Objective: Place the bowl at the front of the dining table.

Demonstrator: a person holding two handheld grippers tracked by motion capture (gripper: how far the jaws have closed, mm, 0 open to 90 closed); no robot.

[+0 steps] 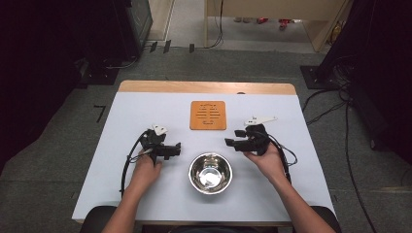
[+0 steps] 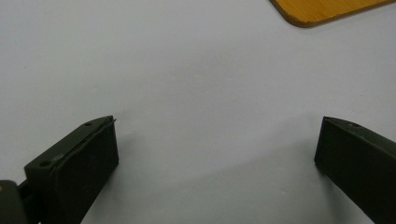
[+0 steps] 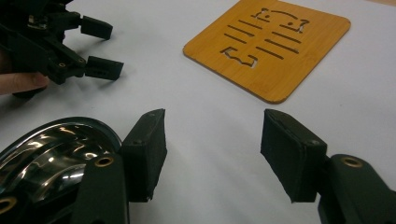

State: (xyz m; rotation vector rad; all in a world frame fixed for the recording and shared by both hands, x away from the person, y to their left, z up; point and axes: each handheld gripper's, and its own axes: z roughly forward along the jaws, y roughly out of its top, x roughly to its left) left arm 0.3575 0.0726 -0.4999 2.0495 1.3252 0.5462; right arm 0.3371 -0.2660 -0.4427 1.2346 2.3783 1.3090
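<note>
From the high view we see a steel bowl (image 1: pixel 210 173) on the pale tabletop (image 1: pixel 145 194), near the person's edge at 6 o'clock from the bamboo trivet (image 1: pixel 208 115). The left gripper (image 1: pixel 178 149) sits at the bowl's 10 o'clock and the right gripper (image 1: pixel 229 142) at its 1 o'clock, both apart from it and pointing toward each other

In the left gripper view we find the left gripper (image 2: pixel 217 140) released, jaws wide apart over bare tabletop (image 2: pixel 187 70), with a corner of the trivet (image 2: pixel 322 9) at 1 o'clock

In the right gripper view the right gripper (image 3: pixel 212 135) is released with nothing between its jaws; the bowl (image 3: pixel 51 144) lies at 9 o'clock just beside one jaw, the trivet (image 3: pixel 271 46) at 1 o'clock, and the left gripper (image 3: pixel 105 49) at 10 o'clock
</note>
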